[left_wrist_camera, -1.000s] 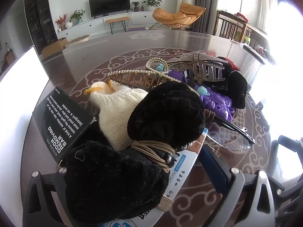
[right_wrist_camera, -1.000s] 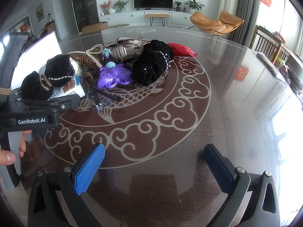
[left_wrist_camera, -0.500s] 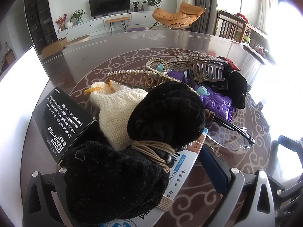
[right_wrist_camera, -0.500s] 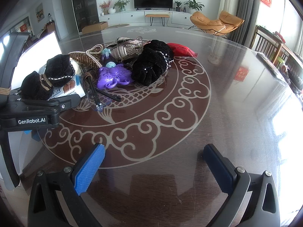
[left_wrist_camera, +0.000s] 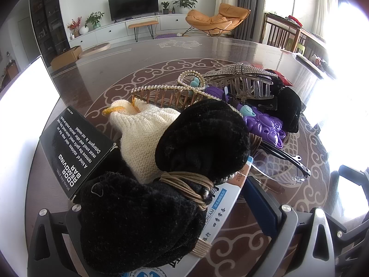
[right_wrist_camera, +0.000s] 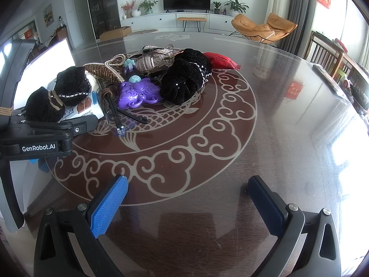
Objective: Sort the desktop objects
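A black fuzzy bow (left_wrist_camera: pixel 147 198), tied in the middle with beige cord, lies on a white and blue cream box (left_wrist_camera: pixel 221 207). My left gripper (left_wrist_camera: pixel 166 205) stands open around the bow; its left finger is hidden behind the fuzz, and the blue pad (left_wrist_camera: pixel 260 205) of the other shows. Behind the bow lie a cream knitted pouch (left_wrist_camera: pixel 145 133), a black odor-bar box (left_wrist_camera: pixel 73 147), two hair claws (left_wrist_camera: pixel 242 83), a purple flower toy (left_wrist_camera: pixel 265 127), clear glasses (left_wrist_camera: pixel 281 168) and a black velvet scrunchie (right_wrist_camera: pixel 184 78). My right gripper (right_wrist_camera: pixel 188 203) is open over bare table, nothing between its fingers.
A red pouch (right_wrist_camera: pixel 219 60) lies behind the scrunchie. A bright white panel (left_wrist_camera: pixel 25 92) stands at the table's left edge. The patterned dark table (right_wrist_camera: pixel 288 138) stretches to the right of the pile. Chairs stand at the far right (right_wrist_camera: pixel 322 55).
A hand seen at the left edge of the right wrist view a second ago is out of sight now. Grippers and objects have not moved.
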`<state>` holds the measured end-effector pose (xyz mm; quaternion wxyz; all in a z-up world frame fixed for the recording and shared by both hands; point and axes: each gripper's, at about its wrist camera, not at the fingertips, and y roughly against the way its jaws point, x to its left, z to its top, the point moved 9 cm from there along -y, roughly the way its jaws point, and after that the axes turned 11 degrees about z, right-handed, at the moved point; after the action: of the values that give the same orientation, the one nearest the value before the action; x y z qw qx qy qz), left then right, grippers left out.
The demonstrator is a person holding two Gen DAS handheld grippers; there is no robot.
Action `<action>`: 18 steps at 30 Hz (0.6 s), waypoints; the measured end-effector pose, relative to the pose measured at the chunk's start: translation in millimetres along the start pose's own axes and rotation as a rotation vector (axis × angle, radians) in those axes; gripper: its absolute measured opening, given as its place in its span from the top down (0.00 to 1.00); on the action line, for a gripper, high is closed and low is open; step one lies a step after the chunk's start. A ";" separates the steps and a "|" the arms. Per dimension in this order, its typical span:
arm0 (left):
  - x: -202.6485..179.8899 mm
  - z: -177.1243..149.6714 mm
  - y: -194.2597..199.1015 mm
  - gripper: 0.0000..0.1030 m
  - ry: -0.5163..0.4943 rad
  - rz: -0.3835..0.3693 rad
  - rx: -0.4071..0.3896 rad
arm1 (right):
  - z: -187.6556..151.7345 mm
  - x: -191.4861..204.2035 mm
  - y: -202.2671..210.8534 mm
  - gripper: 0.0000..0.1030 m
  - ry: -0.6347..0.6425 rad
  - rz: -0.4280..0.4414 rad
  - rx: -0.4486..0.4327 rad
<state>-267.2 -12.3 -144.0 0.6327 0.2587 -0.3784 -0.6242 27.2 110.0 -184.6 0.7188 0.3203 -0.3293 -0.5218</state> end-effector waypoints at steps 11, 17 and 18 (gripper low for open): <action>-1.4 -1.3 0.0 0.00 0.001 0.000 0.000 | -0.1 0.1 0.1 0.00 0.000 0.000 0.000; -2.1 -2.0 0.2 0.00 0.002 0.001 -0.001 | -0.1 0.2 0.1 0.00 0.000 0.000 0.000; -2.2 -2.1 0.2 0.00 0.002 0.001 -0.001 | 0.0 -0.1 -0.1 0.00 0.000 0.000 0.000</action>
<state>-265.2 -10.4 -145.5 0.6334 0.2590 -0.3776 -0.6238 27.2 110.1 -184.7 0.7188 0.3203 -0.3293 -0.5219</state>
